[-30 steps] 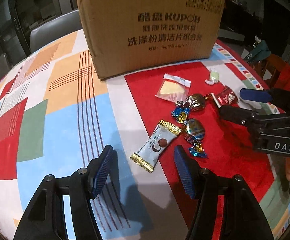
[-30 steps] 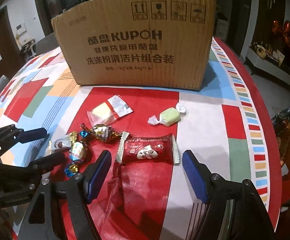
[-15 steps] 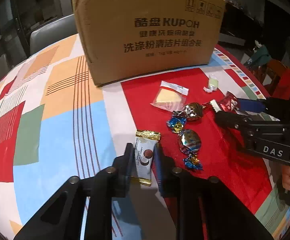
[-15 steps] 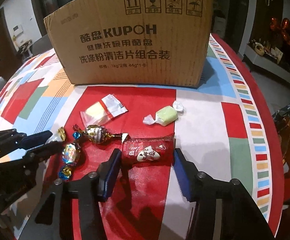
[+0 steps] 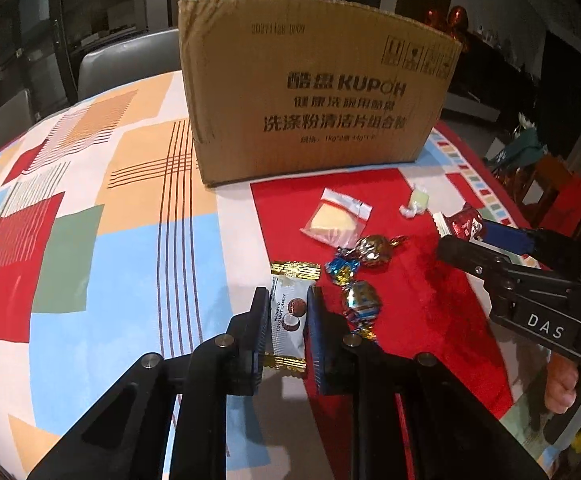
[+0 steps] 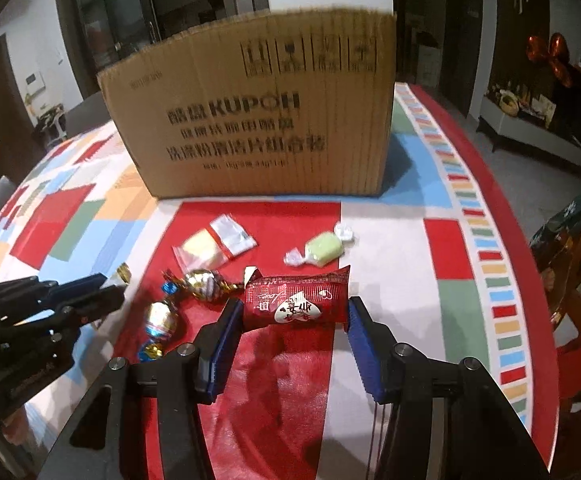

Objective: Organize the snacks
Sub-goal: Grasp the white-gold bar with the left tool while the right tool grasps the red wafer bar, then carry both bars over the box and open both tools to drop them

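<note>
- Two grippers are working over a patterned tablecloth, each clamping one snack in front of the cardboard box.
- The left gripper is squeezing the white coconut candy packet between its pads; the packet's lower gold edge is peeking out under the left finger, and the rest of that end is sitting hidden behind the black frame.
- The right gripper is pressing its blue pads against both ends of the red snack packet, which is lying crosswise between them; whether the packet is resting on the cloth or lifting off it is hard to tell.
- In the left wrist view, only one end of that red packet is showing, the rest being covered by the right gripper's finger.
- Four more sweets are lying loose on the red patch: a clear bag with a yellow piece, a green wrapped candy, a gold foil candy and a blue-and-silver foil candy beside it.
- The box's printing is smearing with blur in the right wrist view, and its inside is staying out of sight in both views.
- A fingertip or two of the person's hand is showing on the right gripper's handle, cut off by the picture's edge.
</note>
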`<state>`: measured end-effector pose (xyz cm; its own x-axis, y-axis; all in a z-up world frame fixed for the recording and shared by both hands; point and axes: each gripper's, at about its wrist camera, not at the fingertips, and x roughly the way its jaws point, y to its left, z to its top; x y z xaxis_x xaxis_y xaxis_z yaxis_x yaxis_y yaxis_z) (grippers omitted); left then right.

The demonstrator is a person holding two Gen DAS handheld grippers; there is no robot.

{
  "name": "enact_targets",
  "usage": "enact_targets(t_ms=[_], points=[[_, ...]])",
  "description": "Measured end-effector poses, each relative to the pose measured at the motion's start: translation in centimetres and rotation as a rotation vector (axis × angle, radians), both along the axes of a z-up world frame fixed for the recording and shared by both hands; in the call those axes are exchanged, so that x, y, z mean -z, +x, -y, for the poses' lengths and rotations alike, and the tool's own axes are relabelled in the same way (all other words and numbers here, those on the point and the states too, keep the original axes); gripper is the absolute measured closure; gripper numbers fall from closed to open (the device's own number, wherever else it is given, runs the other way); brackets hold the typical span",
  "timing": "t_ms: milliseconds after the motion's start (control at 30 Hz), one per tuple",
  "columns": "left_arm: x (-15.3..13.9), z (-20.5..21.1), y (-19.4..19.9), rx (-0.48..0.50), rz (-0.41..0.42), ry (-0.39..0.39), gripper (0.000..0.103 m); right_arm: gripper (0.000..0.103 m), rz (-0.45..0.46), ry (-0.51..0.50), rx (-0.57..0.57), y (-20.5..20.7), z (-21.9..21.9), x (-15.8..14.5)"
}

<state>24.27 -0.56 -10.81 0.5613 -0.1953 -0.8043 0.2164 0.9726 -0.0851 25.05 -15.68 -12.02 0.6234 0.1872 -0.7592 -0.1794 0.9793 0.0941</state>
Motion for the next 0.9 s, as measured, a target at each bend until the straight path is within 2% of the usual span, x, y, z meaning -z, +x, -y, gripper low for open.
enact_targets(t_ms=[267, 667, 900], points=[[-2.7, -0.2, -0.8, -0.026, 0.056, -0.031, 0.083, 0.05, 0.088, 0.022, -0.009, -0.4, 0.2, -3.2], [-9.2, -0.7, 0.5, -0.052, 0.173, -0.083, 0.083, 0.05, 0.241, 0.085, -0.023, 0.9, -0.4, -10.0], [-12.7, -1.2, 1.6, -0.064, 0.236, -0.116, 0.083, 0.05, 0.316, 0.087, -0.056, 1.8, -1.4, -13.5]])
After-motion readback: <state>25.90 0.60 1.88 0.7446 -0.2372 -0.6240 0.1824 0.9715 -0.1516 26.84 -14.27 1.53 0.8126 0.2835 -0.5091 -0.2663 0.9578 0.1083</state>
